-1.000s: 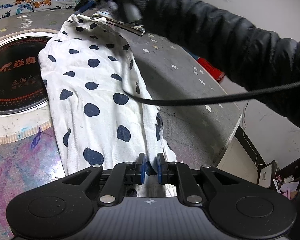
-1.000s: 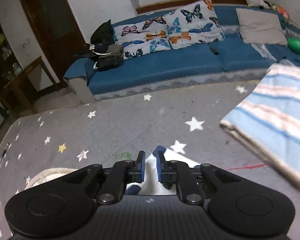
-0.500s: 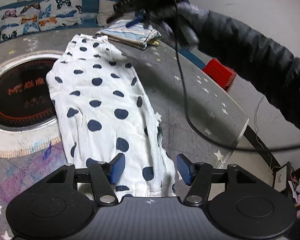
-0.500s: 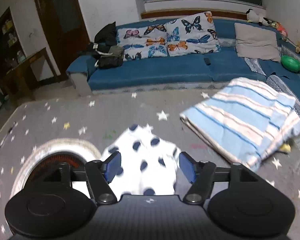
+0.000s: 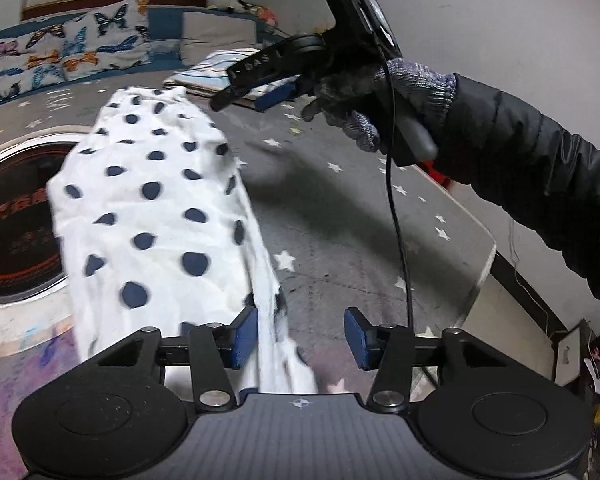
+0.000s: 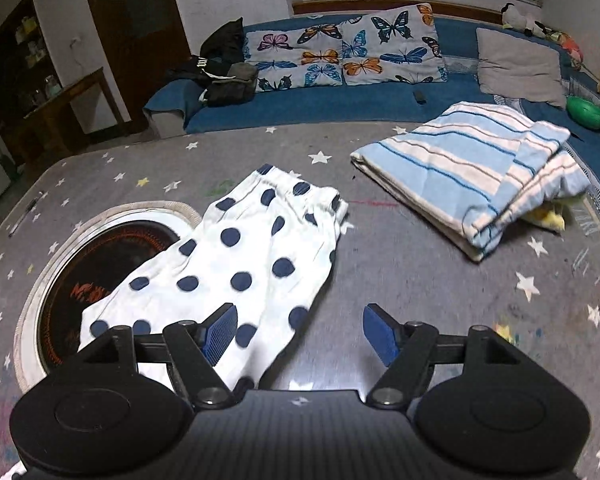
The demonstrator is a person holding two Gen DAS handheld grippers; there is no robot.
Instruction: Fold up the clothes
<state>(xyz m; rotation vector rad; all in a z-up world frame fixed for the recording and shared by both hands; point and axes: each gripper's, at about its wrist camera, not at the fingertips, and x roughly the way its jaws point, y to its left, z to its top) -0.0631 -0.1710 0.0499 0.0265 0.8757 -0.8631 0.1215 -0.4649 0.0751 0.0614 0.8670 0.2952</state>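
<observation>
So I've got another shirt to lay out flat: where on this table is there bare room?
Bare grey starred cloth lies between the polka-dot garment and the striped folded pile, running toward the near right edge. Another strip runs along the far edge toward the sofa. The left is crowded: the garment partly overlaps the round burner.

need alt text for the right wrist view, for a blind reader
A white polka-dot garment lies flat on a grey star-print table, partly over a round inset burner. The right gripper hangs above it, jaws opening and empty. A folded striped cloth sits further right.
</observation>
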